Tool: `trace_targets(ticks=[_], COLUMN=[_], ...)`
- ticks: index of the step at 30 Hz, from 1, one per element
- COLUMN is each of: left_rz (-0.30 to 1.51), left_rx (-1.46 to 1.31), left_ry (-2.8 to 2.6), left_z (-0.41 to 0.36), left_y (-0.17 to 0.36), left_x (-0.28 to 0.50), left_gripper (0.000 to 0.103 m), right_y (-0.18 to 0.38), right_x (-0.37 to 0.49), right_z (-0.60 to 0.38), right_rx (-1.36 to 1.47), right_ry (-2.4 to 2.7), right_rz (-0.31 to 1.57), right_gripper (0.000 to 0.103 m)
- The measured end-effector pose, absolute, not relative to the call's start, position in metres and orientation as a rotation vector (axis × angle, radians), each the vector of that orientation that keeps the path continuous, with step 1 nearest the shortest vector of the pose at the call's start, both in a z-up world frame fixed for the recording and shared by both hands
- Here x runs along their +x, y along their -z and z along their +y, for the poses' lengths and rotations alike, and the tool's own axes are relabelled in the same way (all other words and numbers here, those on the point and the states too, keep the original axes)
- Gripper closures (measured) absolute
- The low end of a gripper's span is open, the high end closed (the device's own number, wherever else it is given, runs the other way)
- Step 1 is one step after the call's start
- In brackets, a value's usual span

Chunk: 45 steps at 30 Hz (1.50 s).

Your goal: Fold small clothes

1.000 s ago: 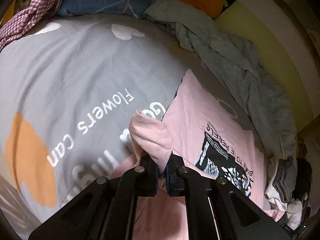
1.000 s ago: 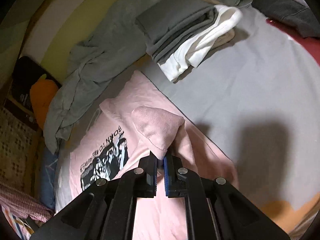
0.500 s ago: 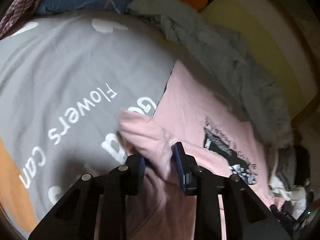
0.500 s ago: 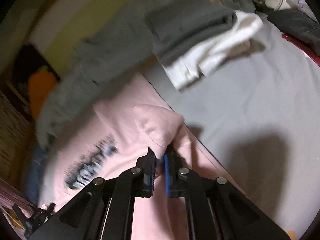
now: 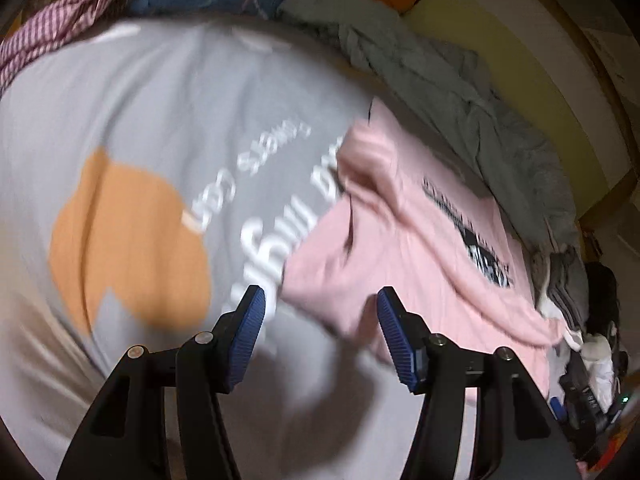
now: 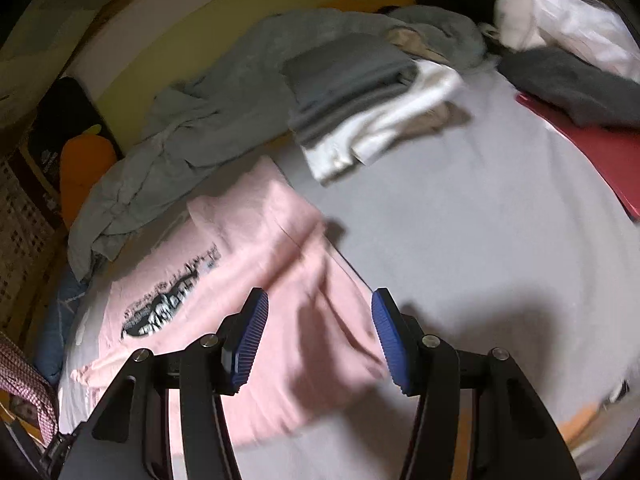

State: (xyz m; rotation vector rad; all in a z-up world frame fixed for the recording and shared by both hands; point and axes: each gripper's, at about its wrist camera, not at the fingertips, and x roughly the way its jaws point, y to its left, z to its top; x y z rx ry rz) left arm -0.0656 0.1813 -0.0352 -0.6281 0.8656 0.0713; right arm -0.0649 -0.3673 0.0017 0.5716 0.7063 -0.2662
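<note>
A pink T-shirt (image 5: 404,240) with a black print lies on the grey bedspread (image 5: 168,112), its sleeves folded inward over the body. It also shows in the right wrist view (image 6: 260,264). My left gripper (image 5: 320,336) is open and empty, just above the shirt's near left edge. My right gripper (image 6: 318,344) is open and empty, above the shirt's right side. Both views are blurred by motion.
A crumpled grey garment (image 5: 460,92) lies along the yellow wall behind the shirt. A folded stack of grey and white clothes (image 6: 360,100) sits beyond the shirt, with dark and white clothes (image 6: 560,52) and a red item (image 6: 592,152) further right. A checked cloth (image 5: 60,28) lies far left.
Both grippers have opened and let go of the pink sleeves, which now lie folded on the shirt. Both grippers have drawn back from the shirt.
</note>
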Motion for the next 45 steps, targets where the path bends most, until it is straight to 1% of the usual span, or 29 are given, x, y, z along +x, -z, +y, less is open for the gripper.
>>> trace_targets(ticks=[3,5,7,9,11,12,13,14,15,17,19,21,23,26,29,32,34,36,37,38,40,41,43,45], left_rz=[0.883,0.878,0.853,0.813,0.764,0.756,0.746,0.733,0.730,0.749,0.712,0.683,0.692,0.750,0.780,0.818,0.848,0.838,0.810,0.781,0.713,0.666,0.591,0.561], left_rx=[-0.648,-0.750,-0.811,-0.808,-0.782,-0.789,-0.801,-0.796,-0.769,-0.736,-0.756,-0.713,-0.649,-0.703,-0.722,-0.618,-0.603,-0.675,-0.700,-0.704,-0.650,-0.600,-0.523,-0.474], left_ry=[-0.024,0.045,0.055,0.049,0.026,0.013,0.012,0.015,0.024,0.033,0.046,0.034,0.016,-0.013,-0.060,-0.075,-0.071,-0.039,-0.024,-0.015,-0.044,-0.068,-0.101,-0.085], left_z=[0.176,0.180,0.184,0.186,0.187,0.187,0.187,0.186,0.185,0.183,0.187,0.190,0.185,0.189,0.192,0.183,0.184,0.194,0.199,0.201,0.204,0.205,0.208,0.213], left_y=[0.042,0.050,0.054,0.057,0.057,0.056,0.055,0.053,0.052,0.051,0.044,0.031,0.023,0.029,0.035,0.039,0.044,0.040,0.033,0.026,0.003,-0.011,-0.032,-0.049], left_x=[-0.072,-0.071,-0.069,-0.064,-0.057,-0.054,-0.051,-0.049,-0.045,-0.042,-0.052,-0.066,-0.072,-0.084,-0.100,-0.104,-0.101,-0.099,-0.100,-0.100,-0.098,-0.097,-0.088,-0.066], left_gripper=[0.046,0.045,0.045,0.045,0.051,0.052,0.058,0.067,0.089,0.091,0.092,0.092,0.092,0.092,0.092,0.090,0.085,0.081,0.077,0.074,0.060,0.058,0.056,0.054], right_y=[0.011,0.022,0.031,0.039,0.050,0.052,0.053,0.054,0.055,0.059,0.059,0.045,0.030,0.021,0.025,0.024,0.027,0.028,0.026,0.023,0.008,-0.001,-0.022,-0.042], right_x=[-0.085,-0.095,-0.100,-0.099,-0.095,-0.096,-0.096,-0.094,-0.091,-0.079,-0.076,-0.089,-0.099,-0.107,-0.122,-0.136,-0.136,-0.135,-0.134,-0.133,-0.134,-0.132,-0.127,-0.111], right_z=[-0.372,-0.377,-0.382,-0.387,-0.396,-0.400,-0.405,-0.408,-0.409,-0.405,-0.400,-0.401,-0.396,-0.380,-0.371,-0.360,-0.353,-0.356,-0.361,-0.368,-0.383,-0.389,-0.401,-0.414], right_rx=[0.588,0.630,0.683,0.747,0.858,0.900,0.935,0.955,0.959,0.946,0.953,0.928,0.854,0.702,0.656,0.583,0.517,0.503,0.532,0.566,0.598,0.591,0.555,0.512], right_ry=[0.294,0.289,0.276,0.239,0.167,0.161,0.150,0.144,0.136,0.079,0.090,0.132,0.161,0.239,0.297,0.335,0.336,0.331,0.318,0.304,0.293,0.297,0.292,0.280], right_rz=[0.731,0.756,0.773,0.779,0.801,0.784,0.765,0.759,0.763,0.801,0.803,0.717,0.694,0.774,0.843,0.872,0.904,0.913,0.920,0.925,0.875,0.841,0.773,0.744], right_gripper=[0.047,0.047,0.047,0.047,0.047,0.048,0.053,0.059,0.062,0.092,0.093,0.094,0.094,0.094,0.094,0.094,0.094,0.092,0.086,0.084,0.084,0.082,0.076,0.076])
